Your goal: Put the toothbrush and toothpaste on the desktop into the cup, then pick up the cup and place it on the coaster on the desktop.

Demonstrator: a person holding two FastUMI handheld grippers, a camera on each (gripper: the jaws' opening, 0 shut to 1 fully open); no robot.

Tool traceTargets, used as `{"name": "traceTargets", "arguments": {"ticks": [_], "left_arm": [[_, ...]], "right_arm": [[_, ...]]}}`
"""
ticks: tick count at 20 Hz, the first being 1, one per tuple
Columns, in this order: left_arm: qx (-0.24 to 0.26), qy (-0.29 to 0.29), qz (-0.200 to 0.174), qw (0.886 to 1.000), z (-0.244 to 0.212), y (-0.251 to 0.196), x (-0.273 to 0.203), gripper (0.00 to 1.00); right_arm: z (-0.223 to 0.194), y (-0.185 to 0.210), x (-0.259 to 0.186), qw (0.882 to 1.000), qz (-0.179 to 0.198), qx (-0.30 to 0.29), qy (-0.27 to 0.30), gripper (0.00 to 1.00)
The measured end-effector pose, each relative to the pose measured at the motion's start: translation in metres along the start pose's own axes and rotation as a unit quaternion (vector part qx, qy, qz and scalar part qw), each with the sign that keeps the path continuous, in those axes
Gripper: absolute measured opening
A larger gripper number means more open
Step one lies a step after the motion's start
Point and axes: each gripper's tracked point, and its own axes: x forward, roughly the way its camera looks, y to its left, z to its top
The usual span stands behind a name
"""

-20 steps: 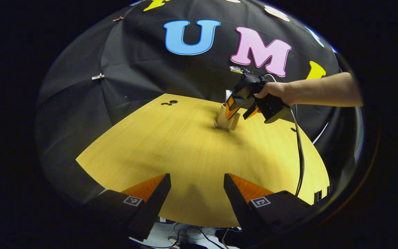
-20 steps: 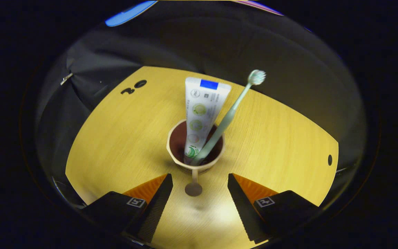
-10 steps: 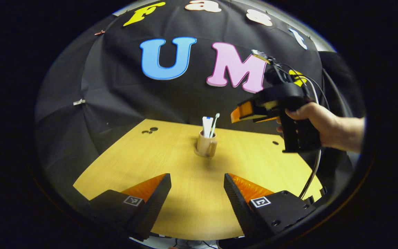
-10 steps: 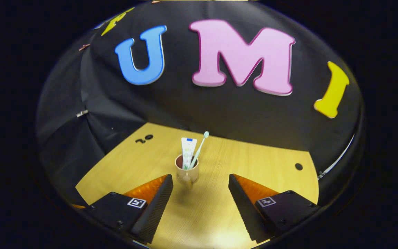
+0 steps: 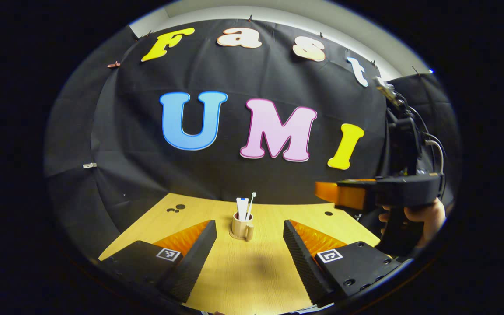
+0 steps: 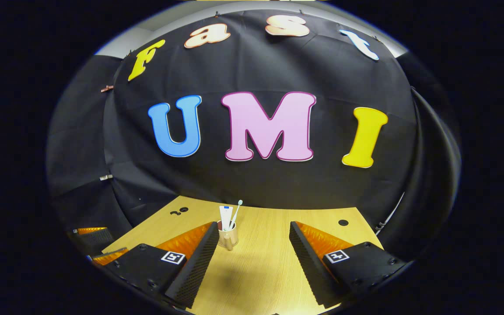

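Cup (image 5: pixel 242 226) stands mid-desk in the left gripper view, toothpaste (image 5: pixel 242 205) and toothbrush (image 5: pixel 250 204) upright inside; my left tool (image 5: pixel 249 245) is spread, empty. In the right gripper view my right tool (image 6: pixel 254 253) gapes empty too. I judge the placing done; I can't make out the coaster.

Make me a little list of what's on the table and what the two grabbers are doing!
cup: tan mug standing upright on the wooden table, handle toward the camera
toothpaste: white tube standing inside the cup
toothbrush: pale brush leaning in the cup, bristles up
coaster: a thin disc seems to sit under the cup, too small to be sure
left gripper: open, holding nothing, back from the cup
right gripper: open, holding nothing, back from the cup
hand: holds the right gripper's grip
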Motion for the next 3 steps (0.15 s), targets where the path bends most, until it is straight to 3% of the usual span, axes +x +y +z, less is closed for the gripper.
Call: {"name": "traceTargets", "arguments": {"ticks": [3], "left_arm": [[0.005, -0.019, 0.01, 1.0, 0.002, -0.002, -0.02, 0.97]], "right_arm": [[-0.013, -0.008, -0.046, 0.999, -0.016, 0.037, -0.006, 0.99]]}}
